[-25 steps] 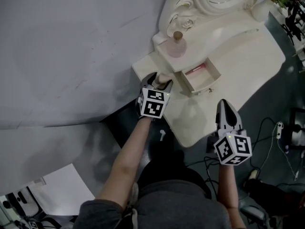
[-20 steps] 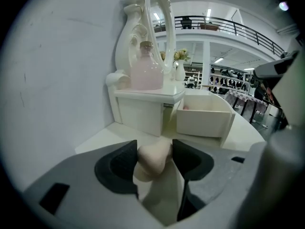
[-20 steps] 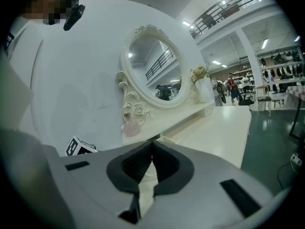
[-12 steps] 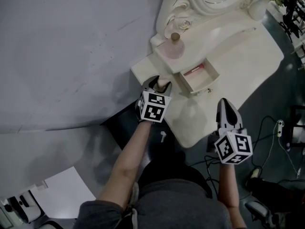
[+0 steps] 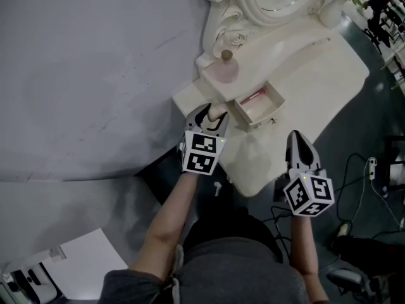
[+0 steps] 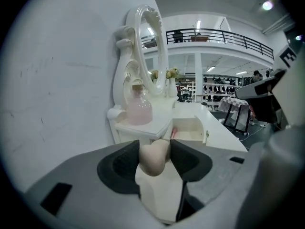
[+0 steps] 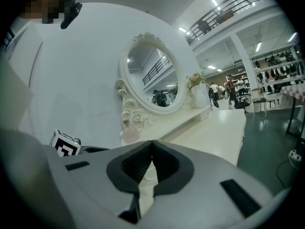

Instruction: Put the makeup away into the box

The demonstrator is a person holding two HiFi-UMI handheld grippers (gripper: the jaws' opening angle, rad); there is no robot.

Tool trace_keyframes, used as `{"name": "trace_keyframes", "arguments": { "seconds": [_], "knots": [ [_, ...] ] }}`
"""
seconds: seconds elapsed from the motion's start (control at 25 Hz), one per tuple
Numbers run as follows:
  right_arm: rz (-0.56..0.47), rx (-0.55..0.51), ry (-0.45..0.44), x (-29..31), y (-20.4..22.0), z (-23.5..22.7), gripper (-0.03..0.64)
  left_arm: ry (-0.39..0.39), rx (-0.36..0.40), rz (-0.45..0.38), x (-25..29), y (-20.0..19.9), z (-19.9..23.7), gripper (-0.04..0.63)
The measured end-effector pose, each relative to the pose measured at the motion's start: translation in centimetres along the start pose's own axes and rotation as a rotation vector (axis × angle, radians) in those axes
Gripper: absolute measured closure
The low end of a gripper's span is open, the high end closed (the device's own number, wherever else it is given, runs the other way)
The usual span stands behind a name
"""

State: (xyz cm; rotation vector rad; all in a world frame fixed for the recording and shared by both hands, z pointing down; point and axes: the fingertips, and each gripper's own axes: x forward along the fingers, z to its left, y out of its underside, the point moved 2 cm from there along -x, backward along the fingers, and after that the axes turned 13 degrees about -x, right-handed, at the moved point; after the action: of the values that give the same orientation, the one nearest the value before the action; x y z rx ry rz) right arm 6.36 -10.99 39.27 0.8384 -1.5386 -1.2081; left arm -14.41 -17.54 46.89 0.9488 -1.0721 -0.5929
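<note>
**You've got the sponge in your left gripper, short of the open box.**

Your left gripper view shows what the head view barely does. The fingers have just been closing and now clench a beige makeup sponge, held at the bench's near left corner. The head view looks down into the box, where a pink item lies (too small to name), with a pink bottle on the raised shelf beside it. Your right gripper's fingers are pressed together on nothing. The head view cuts off the mirror.
</note>
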Motion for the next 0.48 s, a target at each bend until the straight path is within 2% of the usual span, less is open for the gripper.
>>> {"name": "trace_keyframes", "arguments": {
  "seconds": [0.48],
  "knots": [
    [-0.048,-0.002,0.059,-2.1,-1.3,-1.2,0.612,0.074,0.070,-0.078,-0.6,-4.4,-3.5,0.394]
  ]
}}
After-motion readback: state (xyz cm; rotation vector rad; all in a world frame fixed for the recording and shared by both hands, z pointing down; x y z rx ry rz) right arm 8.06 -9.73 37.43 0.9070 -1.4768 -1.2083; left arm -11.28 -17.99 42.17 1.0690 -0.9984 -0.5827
